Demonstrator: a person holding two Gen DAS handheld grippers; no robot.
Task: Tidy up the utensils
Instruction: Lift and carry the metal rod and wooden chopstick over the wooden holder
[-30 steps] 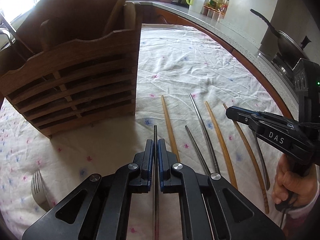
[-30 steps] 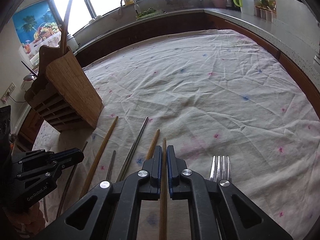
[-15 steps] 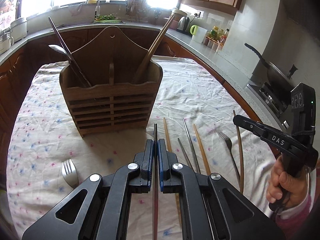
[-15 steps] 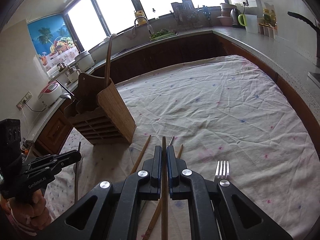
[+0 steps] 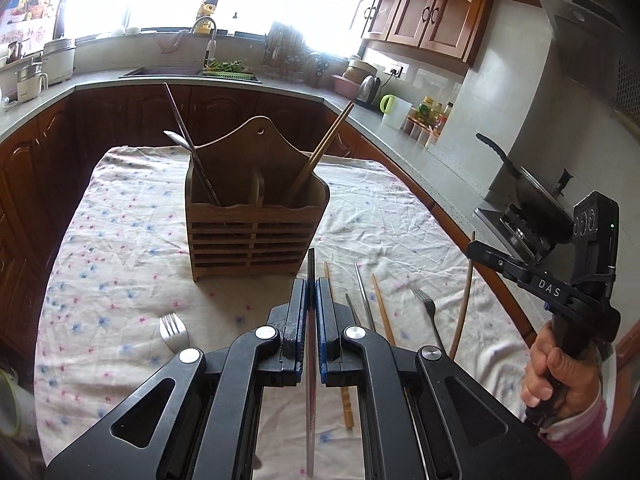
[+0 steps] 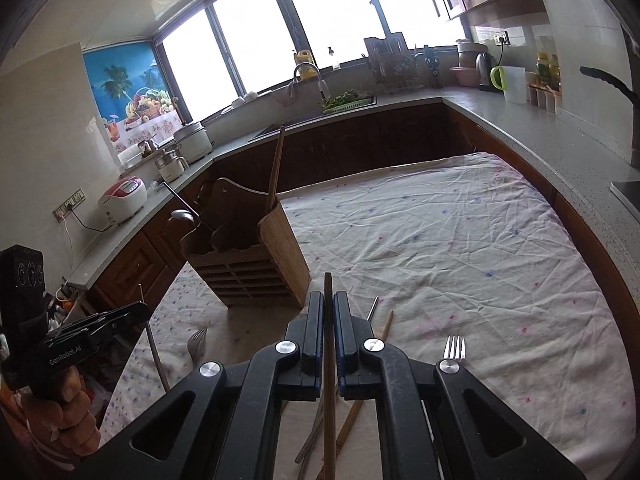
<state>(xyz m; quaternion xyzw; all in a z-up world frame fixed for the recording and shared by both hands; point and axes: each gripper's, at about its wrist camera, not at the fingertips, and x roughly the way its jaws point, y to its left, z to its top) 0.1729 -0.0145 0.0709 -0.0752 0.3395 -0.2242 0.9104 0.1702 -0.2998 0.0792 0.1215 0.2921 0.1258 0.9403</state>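
Utensils, loose lot, on the flowered tablecloth (image 5: 120, 248).

Left wrist view: my left gripper (image 5: 311, 312), lower centre, is clamped on a metal chopstick (image 5: 311, 276) whose tip points up-frame at the wooden caddy (image 5: 256, 236) in mid-frame. The caddy holds a spoon and dark stick in its left compartment and wooden chopsticks (image 5: 324, 148) in its right. On the cloth: a fork (image 5: 173, 330) at lower left; more chopsticks and a second fork (image 5: 426, 308) right of my jaws. My right gripper (image 5: 476, 249) is at the right edge, pinching a wooden chopstick (image 5: 464, 300).

Right wrist view: that wooden chopstick (image 6: 329, 292) is nipped between the closed jaws at lower centre, with the caddy (image 6: 256, 268) left of centre.

Risk, as I judge it: each stick is pinched along a thin line and may swivel or slip, striking the caddy's rim or landing in the wrong compartment.
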